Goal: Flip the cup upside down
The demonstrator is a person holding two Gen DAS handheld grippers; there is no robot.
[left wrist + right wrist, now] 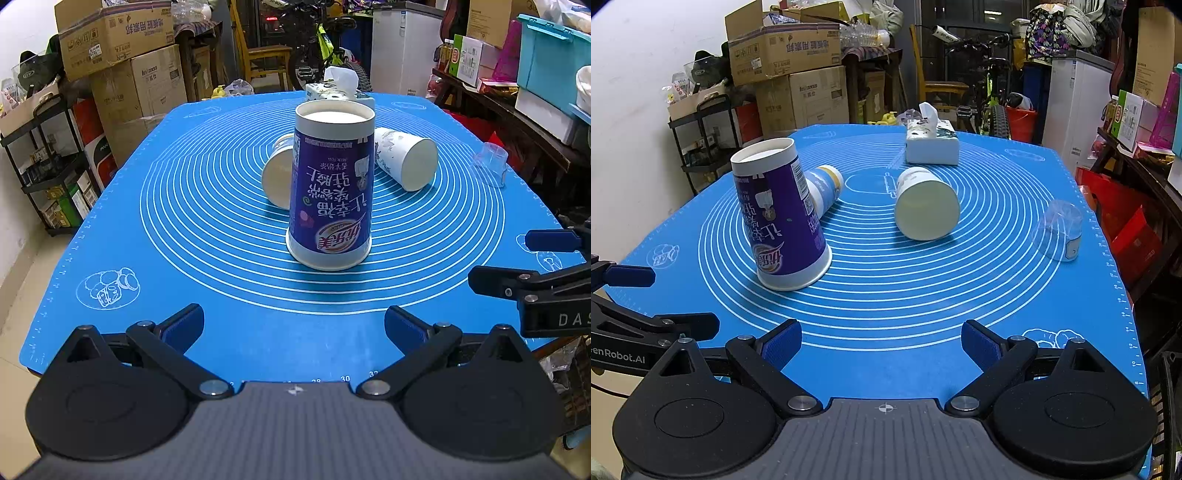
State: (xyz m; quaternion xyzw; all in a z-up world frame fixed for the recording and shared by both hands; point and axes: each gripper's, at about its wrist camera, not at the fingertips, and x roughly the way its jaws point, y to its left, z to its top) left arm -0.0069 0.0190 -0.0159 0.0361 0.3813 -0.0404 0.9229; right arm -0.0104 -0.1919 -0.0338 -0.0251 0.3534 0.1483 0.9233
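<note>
purple cup [330, 184] upside down on mat [221, 258] | left gripper [293, 328] fingers apart

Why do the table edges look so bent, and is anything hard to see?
Left wrist view: fisheye lens bows the blue mat; purple cup is sharp. Right wrist view: same bowing; clear plastic cup nearly vanishes against the mat; corners darken.

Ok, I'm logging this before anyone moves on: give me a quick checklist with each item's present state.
1. Purple cup upside down, mouth on the mat: ok.
2. Left tongs open, holding nothing: ok.
3. Right tongs open, holding nothing: ok.
4. White cup upside down: not ok, on its side.
5. Blue-and-yellow cup upside down: not ok, on its side behind the purple cup.
6. Clear cup upside down: ok.
</note>
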